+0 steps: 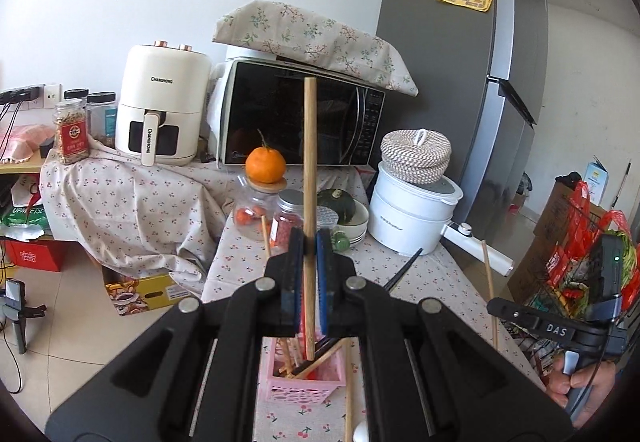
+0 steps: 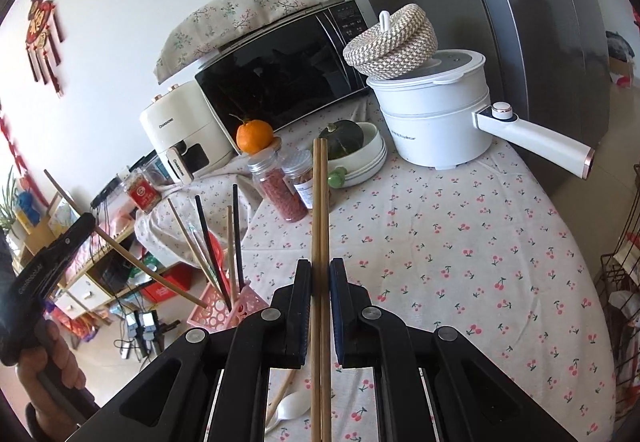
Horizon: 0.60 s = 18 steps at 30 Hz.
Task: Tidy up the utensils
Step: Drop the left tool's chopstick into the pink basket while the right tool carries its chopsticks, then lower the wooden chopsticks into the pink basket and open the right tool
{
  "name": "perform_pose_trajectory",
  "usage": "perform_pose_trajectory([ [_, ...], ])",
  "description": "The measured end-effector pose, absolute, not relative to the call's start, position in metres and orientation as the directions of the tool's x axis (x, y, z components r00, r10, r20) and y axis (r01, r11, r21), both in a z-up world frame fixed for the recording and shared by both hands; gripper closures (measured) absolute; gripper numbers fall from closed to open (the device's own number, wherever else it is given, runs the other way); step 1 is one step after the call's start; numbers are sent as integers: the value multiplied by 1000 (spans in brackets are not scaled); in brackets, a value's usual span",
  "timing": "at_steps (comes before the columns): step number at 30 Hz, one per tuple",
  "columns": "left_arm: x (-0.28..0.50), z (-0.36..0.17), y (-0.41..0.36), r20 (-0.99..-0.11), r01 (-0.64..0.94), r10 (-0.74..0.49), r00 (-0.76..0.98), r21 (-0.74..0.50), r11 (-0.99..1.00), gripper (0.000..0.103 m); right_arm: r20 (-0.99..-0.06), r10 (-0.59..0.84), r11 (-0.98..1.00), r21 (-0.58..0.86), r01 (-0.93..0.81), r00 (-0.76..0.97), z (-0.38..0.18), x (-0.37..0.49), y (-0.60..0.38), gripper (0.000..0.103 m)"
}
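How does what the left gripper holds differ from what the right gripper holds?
The left gripper is shut on a single wooden stick; the right gripper is shut on two wooden chopsticks side by side. The stick looks thicker than either chopstick. The stick's lower end hangs over the pink basket; the chopsticks are above the tablecloth, right of the basket. All are light wood, clamped between the jaws.

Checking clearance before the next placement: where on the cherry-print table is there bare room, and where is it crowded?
Free: the tablecloth stretch right of the right claw, in front of the white pot. Crowded: the jars and squash bowl at the back, and the pink basket with chopsticks at the left edge.
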<state>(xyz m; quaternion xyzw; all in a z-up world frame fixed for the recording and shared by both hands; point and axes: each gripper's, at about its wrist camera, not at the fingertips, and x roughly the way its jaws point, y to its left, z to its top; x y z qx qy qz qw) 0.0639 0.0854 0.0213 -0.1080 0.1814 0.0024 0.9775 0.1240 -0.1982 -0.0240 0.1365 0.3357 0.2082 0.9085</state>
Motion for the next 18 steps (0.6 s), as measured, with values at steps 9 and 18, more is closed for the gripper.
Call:
perform_pose_trajectory([
  [9, 102, -24, 96, -548, -87, -72, 833, -258, 962, 93, -465, 459, 879, 362, -311, 757, -12, 107, -183, 94],
  [18, 85, -27, 121, -635, -93, -103, 765, -268, 959, 46, -327, 455, 866, 378, -326, 828, 7, 92, -122, 94],
])
